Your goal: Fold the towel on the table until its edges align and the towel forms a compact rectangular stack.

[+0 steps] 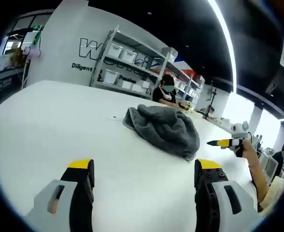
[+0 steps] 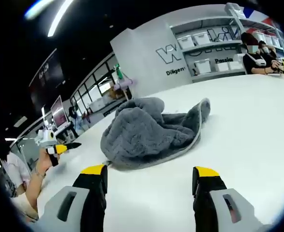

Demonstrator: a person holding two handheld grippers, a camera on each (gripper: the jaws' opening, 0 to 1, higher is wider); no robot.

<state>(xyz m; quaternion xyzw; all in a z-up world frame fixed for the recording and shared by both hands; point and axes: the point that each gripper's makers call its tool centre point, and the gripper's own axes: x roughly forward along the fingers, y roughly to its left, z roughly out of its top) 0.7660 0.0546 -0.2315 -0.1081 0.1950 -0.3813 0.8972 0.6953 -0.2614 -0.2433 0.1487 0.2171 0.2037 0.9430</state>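
Each view looked low along its own claw across the white counter (image 1: 45, 121) toward the crumpled grey towel (image 1: 163, 128), from opposite sides; the right sat nearer. Both shared the towel and shelving (image 2: 214, 48).

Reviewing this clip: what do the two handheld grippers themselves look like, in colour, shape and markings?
Both match. The left gripper has two blocky black fingers capped with yellow tips, set in pale grey housings, each with a dark slot. The right gripper has the same black fingers, yellow tips and grey slotted housings. No cables or printed markings can be made out.
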